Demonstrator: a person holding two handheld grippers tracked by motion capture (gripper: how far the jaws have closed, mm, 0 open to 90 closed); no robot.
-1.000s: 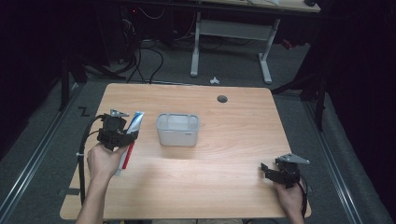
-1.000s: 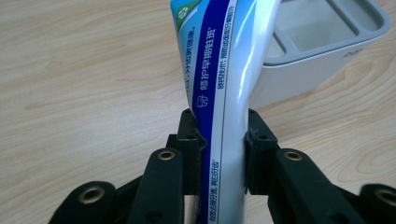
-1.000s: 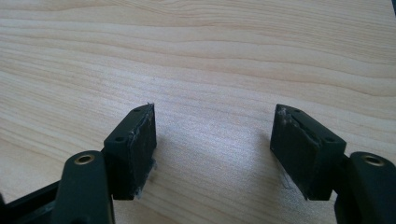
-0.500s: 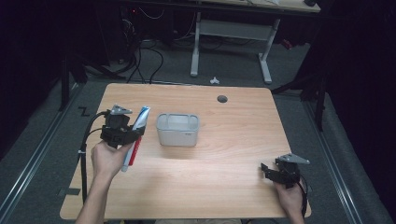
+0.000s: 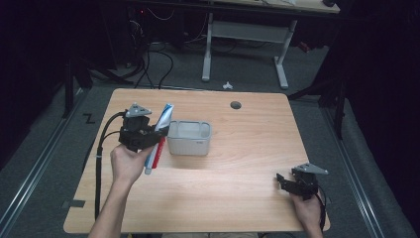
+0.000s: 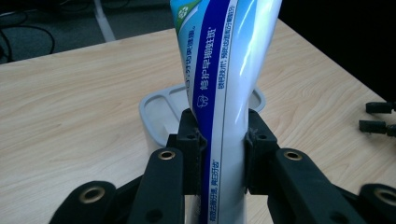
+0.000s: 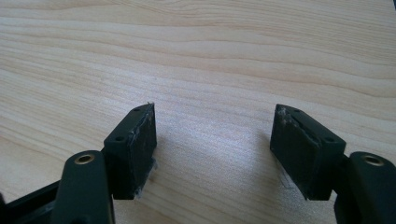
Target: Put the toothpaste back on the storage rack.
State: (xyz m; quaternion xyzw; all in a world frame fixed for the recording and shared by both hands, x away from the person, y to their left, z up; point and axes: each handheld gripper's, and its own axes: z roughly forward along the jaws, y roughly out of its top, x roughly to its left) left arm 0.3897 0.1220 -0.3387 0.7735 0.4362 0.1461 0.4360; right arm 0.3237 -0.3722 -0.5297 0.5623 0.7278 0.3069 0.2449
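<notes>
The left gripper (image 5: 148, 136) has its jaws clamped on the toothpaste tube (image 5: 159, 134), and the left gripper view shows the grip well: both black pads press into the sides of the tube (image 6: 224, 93), pinching it in at the waist. The tube hangs above the table (image 5: 247, 148) on the left side, just left of the grey container (image 5: 189, 139); its flat crimped end points to the far side and up, its red cap end down and towards the person.

So how does this thing handle? It looks light, and soft: the walls give under the pads, so a hard squeeze could push paste towards the cap. The printed skin is glossy, and I judge it a bit slippery, liable to swivel between two narrow pads if it is swung fast. The hold sits around mid-length, a fair place for balance. Closer to the stiffer shoulder by the cap would deform it less; the thin crimped end would be the poorest place.

Over on the near right, the right gripper (image 5: 293, 182) waits low by the table edge, its jaws spread wide with nothing between the pads (image 7: 135, 140), bare wood grain below them.
</notes>
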